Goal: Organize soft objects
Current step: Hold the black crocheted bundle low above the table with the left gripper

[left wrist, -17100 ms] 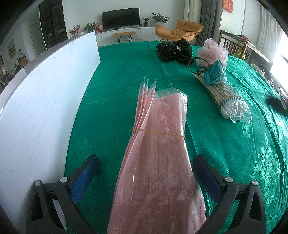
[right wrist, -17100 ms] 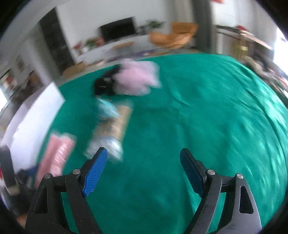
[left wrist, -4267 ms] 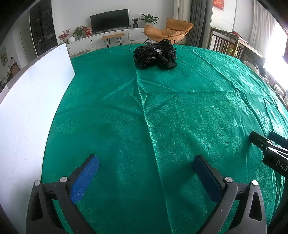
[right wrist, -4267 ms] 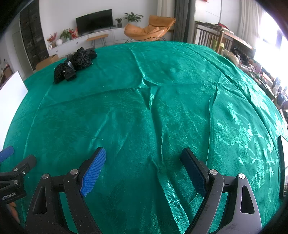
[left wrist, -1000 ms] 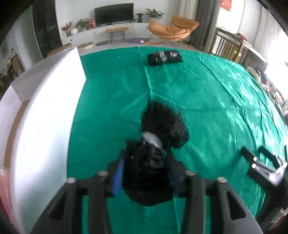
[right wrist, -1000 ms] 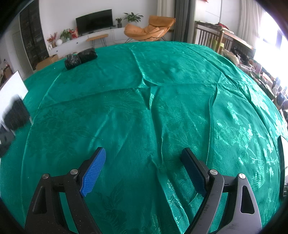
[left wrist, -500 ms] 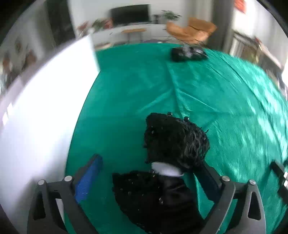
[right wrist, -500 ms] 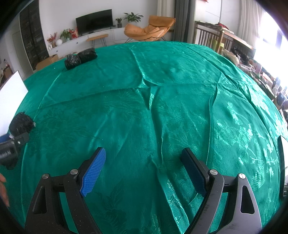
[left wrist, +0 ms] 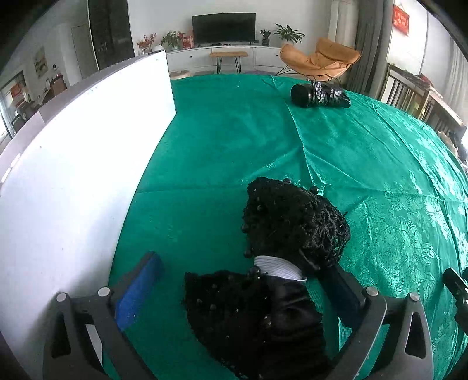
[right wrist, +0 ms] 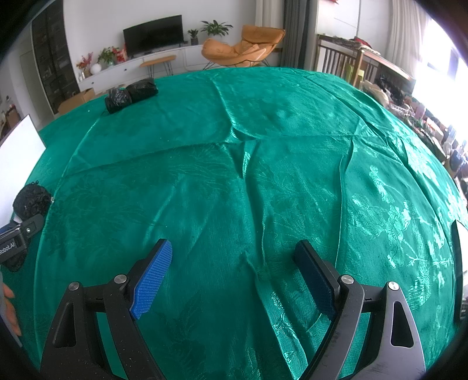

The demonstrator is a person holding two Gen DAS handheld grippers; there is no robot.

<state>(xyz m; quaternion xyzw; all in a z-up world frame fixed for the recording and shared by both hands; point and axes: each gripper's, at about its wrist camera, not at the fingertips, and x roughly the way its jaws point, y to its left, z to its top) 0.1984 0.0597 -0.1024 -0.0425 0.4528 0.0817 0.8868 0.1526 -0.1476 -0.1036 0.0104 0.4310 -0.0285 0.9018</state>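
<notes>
Black beaded net hair piece (left wrist: 292,222) w/ satin bow, lying on green cloth; black wrapped roll (left wrist: 320,95) far behind

And here we are in a home, a living room by every sign: a flat television (left wrist: 223,27) sits dark on a long white low cabinet (left wrist: 234,55) against the far wall, potted plants (left wrist: 288,32) and red flowers (left wrist: 145,42) line up along its top, and a small wooden bench (left wrist: 228,55) stands in front of it. An orange lounge chair (left wrist: 318,60) waits beside grey curtains (left wrist: 362,43). Wooden chairs (right wrist: 339,62) crowd the bright window side, and a shiny green patterned cloth (right wrist: 263,175) covers the big desk up front
</notes>
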